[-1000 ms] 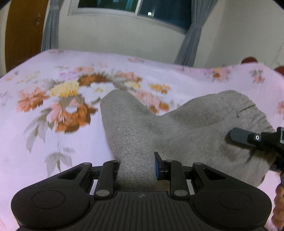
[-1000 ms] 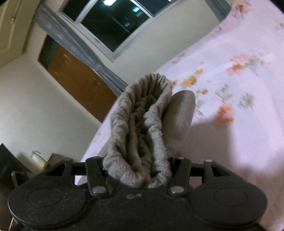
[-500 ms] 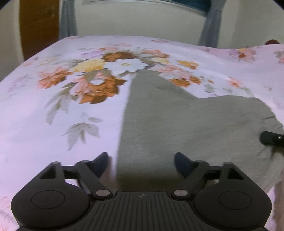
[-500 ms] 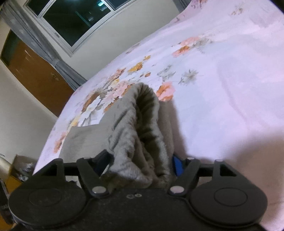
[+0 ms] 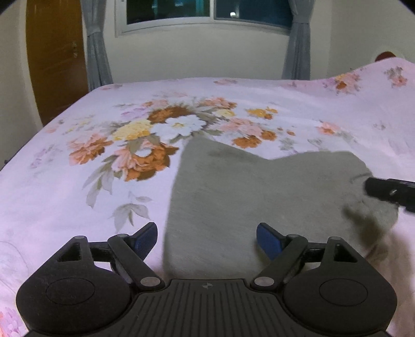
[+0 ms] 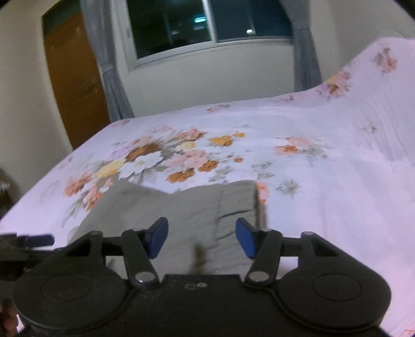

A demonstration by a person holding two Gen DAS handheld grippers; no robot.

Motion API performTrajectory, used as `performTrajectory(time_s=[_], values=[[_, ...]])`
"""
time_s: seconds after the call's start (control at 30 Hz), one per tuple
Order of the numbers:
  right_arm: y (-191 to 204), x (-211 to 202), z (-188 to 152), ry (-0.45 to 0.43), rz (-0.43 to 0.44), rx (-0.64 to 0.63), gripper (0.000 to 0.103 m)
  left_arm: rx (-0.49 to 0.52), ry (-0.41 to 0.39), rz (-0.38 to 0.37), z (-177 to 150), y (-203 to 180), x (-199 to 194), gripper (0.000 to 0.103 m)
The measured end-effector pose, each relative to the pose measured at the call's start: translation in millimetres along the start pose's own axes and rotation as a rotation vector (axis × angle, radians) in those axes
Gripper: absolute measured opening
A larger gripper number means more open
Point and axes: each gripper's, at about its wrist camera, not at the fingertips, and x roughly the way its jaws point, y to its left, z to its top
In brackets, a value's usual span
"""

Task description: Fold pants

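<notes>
Now both grippers hover empty over the folded grey fleece pants [image 5: 249, 197].
Left gripper [image 5: 206, 238] wide open; right gripper [image 6: 201, 239] closing on nothing; the pants' length runs away from both.

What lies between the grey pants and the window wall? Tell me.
Only bare floral bedsheet: beyond the grey pants nothing rests on it up to the bed's far edge below the window. Both wrist views show this.

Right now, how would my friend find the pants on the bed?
Look at the bed's pink flowered sheet. Just below the big flower bouquet lies a flat cloth, the grey pants. They are the only plain grey thing there, with no flowers on them.
</notes>
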Motion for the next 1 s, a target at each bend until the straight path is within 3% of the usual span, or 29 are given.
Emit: performTrajectory(time_s=[0.17, 0.27, 0.47, 0.8, 1.0], values=[[9.2, 17.2, -20.2, 0.053, -0.054, -0.071, 0.055, 0.029, 0.079, 0.019, -18.0, -10.2, 17.2, 0.083], [6.7, 30.9, -32.0, 0.106, -0.081, -0.11, 0.055, 0.011, 0.084, 0.02, -24.8, -8.6, 22.2, 0.083], [13.7, 34.0, -32.2, 0.12, -0.095, -0.131, 0.059, 0.023, 0.105, 0.032, -19.8, -11.0, 22.3, 0.083], [18.5, -7.1, -25.7, 0.024, -0.098, -0.082, 0.06, 0.039, 0.047, -0.002, -13.9, -18.2, -14.3, 0.083], [14.9, 8.4, -39.2, 0.121, -0.144, -0.099, 0.062, 0.054, 0.105, 0.002, -24.9, -27.3, -2.7, 0.083]])
